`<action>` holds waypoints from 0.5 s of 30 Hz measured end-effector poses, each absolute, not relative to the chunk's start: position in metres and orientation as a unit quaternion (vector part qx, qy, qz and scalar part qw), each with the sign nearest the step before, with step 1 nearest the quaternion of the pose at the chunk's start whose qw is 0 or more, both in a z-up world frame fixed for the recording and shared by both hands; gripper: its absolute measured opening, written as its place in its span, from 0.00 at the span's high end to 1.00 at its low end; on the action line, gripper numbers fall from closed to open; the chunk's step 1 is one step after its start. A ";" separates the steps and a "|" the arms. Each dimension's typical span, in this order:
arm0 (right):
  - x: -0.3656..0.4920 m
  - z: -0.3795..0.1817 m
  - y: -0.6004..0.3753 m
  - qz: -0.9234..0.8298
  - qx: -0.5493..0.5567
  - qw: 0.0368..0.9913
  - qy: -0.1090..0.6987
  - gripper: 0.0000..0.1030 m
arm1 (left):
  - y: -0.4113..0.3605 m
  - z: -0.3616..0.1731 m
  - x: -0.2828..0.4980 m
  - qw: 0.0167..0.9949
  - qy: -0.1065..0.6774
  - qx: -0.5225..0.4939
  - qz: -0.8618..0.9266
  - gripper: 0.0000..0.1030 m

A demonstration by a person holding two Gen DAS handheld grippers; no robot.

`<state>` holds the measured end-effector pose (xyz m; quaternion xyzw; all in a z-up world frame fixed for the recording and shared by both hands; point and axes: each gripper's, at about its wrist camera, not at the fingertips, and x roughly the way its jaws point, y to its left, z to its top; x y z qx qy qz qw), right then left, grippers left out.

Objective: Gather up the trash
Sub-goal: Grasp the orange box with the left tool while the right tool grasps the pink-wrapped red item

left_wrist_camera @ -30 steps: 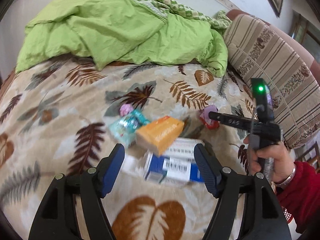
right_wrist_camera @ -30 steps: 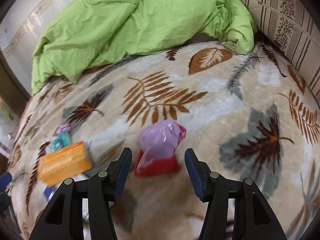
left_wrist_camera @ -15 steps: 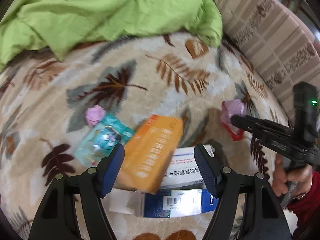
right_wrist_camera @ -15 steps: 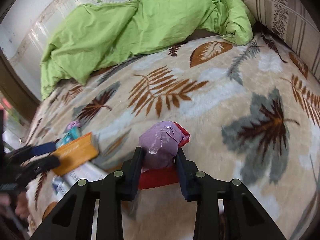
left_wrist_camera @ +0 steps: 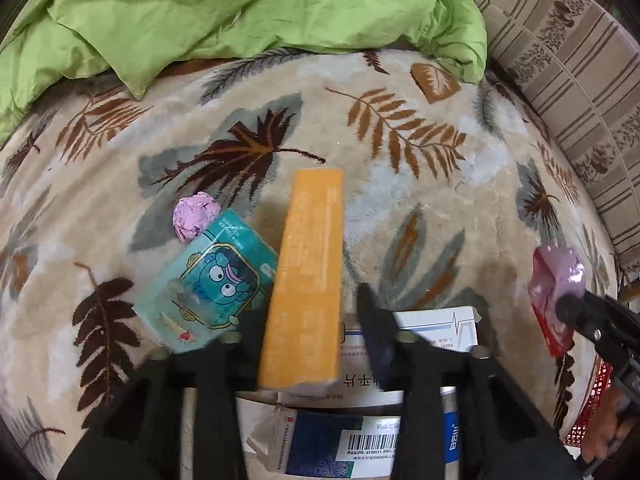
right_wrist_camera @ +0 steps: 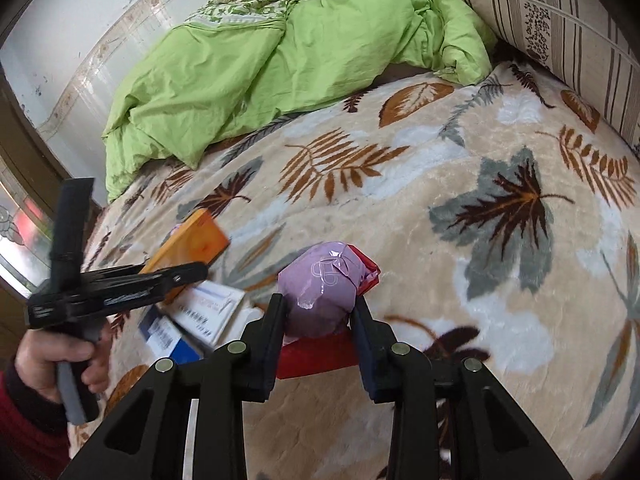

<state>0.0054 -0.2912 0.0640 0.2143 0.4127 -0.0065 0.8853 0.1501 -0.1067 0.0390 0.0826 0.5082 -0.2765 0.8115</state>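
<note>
- L gripper (left_wrist_camera: pixel 308 320) was closing on the long orange cardboard box (left_wrist_camera: pixel 310 276), jaws along its sides, so I could lift it off the white-and-blue medicine cartons (left_wrist_camera: pixel 360 436) under it.
- R gripper (right_wrist_camera: pixel 318 312) had narrowed and held the crumpled lilac-and-red plastic wrapper (right_wrist_camera: pixel 320 292), clamped across its bulge, prob. for a firm hold.
- Count on the leaf-print blanket (left_wrist_camera: pixel 420 208): 1 orange box, 1 teal cartoon pack (left_wrist_camera: pixel 208 284), 1 pink paper wad (left_wrist_camera: pixel 195 217), at least 2 cartons.

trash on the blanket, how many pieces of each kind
Cardboard boxes: 3, the orange box, the white box and the blue and white box
Plastic packets: 2, the teal cartoon packet and the purple and red packet
Crumpled paper balls: 1, the pink paper ball
Total: 6
</note>
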 end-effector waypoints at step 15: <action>-0.047 0.087 -0.244 0.030 0.158 0.905 0.394 0.66 | -0.065 0.092 0.060 0.861 0.420 0.012 -0.287 0.78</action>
